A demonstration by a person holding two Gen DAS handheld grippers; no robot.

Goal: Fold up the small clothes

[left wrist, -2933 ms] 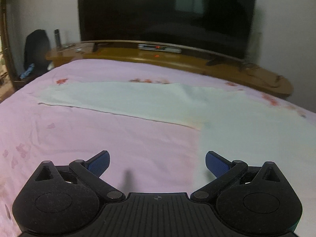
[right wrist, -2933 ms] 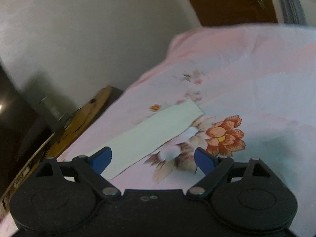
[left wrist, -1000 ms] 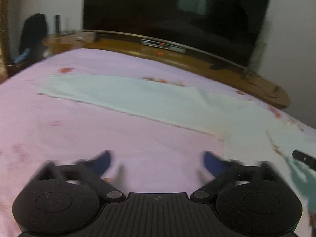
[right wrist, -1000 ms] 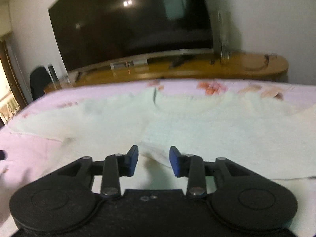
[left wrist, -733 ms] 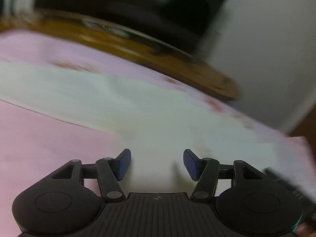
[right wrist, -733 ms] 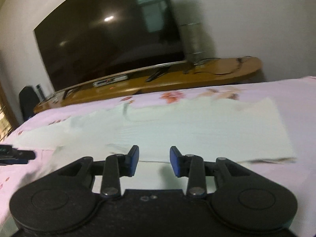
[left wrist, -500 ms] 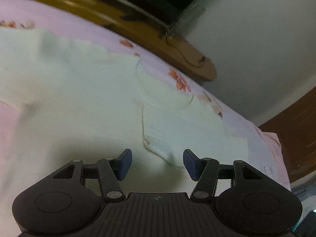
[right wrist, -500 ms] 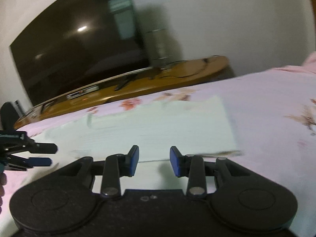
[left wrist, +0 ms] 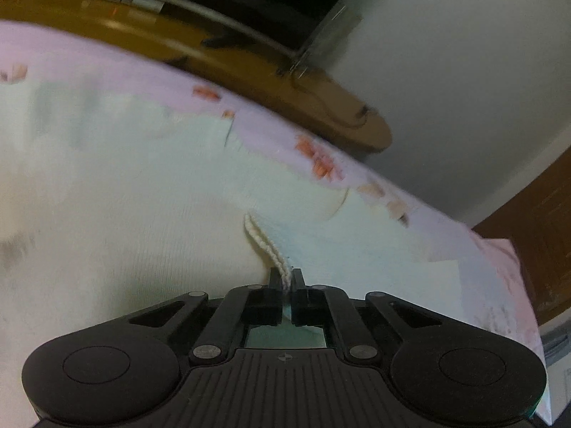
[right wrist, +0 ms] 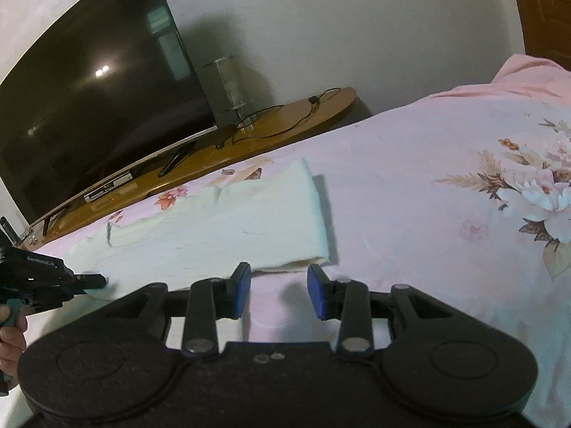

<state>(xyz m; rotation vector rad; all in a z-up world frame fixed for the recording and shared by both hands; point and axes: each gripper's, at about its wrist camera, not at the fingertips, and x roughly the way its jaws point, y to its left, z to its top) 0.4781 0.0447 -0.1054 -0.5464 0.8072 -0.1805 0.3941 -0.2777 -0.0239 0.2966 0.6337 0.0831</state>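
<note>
**Left jaws clenched on the garment's edge, right jaws parted over the sleeve**

The garment (left wrist: 125, 192), pale cream-green knit, lies spread on the bed (right wrist: 428, 185); its ribbed edge (left wrist: 264, 246) rises in a narrow fold into the left gripper (left wrist: 285, 280), whose jaws are clenched on that fold; in the right wrist view one sleeve (right wrist: 249, 221) lies flat, its cuff end towards the right and a little shadow beside it; the right gripper (right wrist: 280, 290) hovers just short of the sleeve's near edge, its jaws parted and released, blue pads (right wrist: 241, 285) bare, with only the pink sheet between them; at the left rim of that view the left gripper (right wrist: 91, 280) reaches in to touch the cloth, with part of a hand (right wrist: 10, 342) below it; the bed's sheet is pink with flower prints; past the bed a wooden TV stand (right wrist: 257, 132) carries a dark TV (right wrist: 89, 100), a cable and a clear stand; behind is a pale wall.
</note>
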